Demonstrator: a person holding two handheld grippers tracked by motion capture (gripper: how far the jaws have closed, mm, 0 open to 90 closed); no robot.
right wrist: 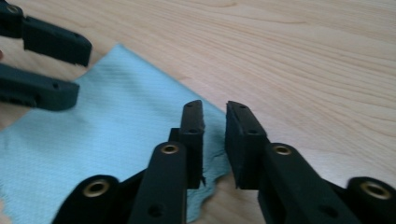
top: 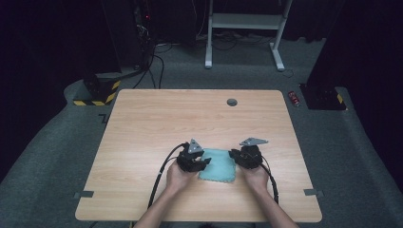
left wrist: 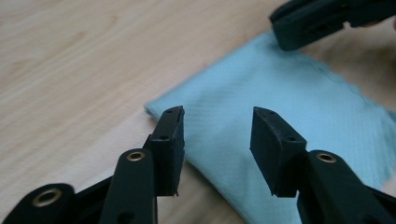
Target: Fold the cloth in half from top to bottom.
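High view: left gripper and right gripper, both parted and empty, flank the cloth's nine and three o'clock edges; bare table at twelve.

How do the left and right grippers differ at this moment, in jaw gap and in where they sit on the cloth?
The left gripper has a wide gap between its jaws; the right gripper has only a narrow one. The left gripper sits at the left edge of the cloth, with cloth showing across its gap; the right gripper sits at the right edge, its gap over the cloth's border. Both sit low at the cloth, and neither visibly pinches it.
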